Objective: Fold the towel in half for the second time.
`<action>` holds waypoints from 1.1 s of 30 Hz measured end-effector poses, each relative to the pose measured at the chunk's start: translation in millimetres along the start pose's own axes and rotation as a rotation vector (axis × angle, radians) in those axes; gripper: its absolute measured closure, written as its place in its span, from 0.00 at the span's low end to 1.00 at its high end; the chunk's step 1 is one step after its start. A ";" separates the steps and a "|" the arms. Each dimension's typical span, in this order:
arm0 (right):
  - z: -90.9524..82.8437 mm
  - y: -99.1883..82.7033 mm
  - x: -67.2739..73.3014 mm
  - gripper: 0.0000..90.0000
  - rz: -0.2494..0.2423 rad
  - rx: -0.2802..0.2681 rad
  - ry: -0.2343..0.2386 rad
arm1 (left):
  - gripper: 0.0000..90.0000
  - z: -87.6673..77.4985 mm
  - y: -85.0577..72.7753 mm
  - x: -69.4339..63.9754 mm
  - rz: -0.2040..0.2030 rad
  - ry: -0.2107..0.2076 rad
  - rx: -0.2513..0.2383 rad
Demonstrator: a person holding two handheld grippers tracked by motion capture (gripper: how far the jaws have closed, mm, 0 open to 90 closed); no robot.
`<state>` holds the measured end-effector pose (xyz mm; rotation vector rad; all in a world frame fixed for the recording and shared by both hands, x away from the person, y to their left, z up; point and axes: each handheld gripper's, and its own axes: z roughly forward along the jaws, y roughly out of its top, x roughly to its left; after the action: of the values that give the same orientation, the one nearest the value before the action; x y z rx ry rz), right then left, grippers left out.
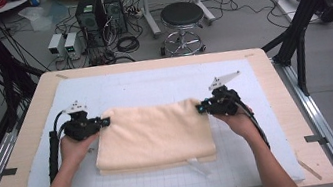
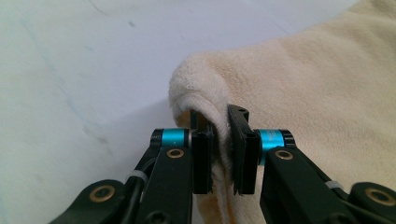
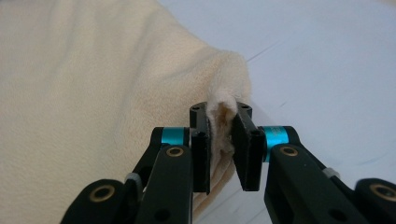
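Observation:
A cream towel (image 1: 153,136) lies folded on the white gridded mat (image 1: 153,88) in the high view. My left gripper (image 1: 106,121) is shut on the towel's far left corner, its pads pinching the bunched cloth (image 2: 212,100). At the far right corner my right gripper (image 1: 200,109) is likewise shut on the towel (image 3: 222,105), a small fold squeezed between its pads. Both far corners are raised slightly off the mat. A hand holds each gripper from below.
The mat covers a wooden table (image 1: 282,100). Beyond the table's far edge stand a black stool (image 1: 182,22), computer towers (image 1: 91,12) and cables on the floor. Black frame posts (image 1: 304,16) rise at both sides.

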<state>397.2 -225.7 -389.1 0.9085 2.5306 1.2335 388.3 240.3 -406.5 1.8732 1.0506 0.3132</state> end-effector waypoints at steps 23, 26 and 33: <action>19.8 5.7 -24.9 0.68 0.047 -0.011 -0.054 | 0.63 17.4 13.6 18.8 0.052 0.062 0.039; 20.2 -0.7 -6.0 0.65 0.014 0.001 -0.024 | 0.62 10.2 4.0 7.3 0.070 0.032 0.020; 19.8 -14.0 20.5 0.56 -0.003 0.063 0.067 | 0.60 -3.7 -25.3 -16.9 0.130 -0.028 0.034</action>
<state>382.8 -207.1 -410.4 0.8908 2.6353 1.2098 362.4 234.4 -421.9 1.9751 0.9230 0.3457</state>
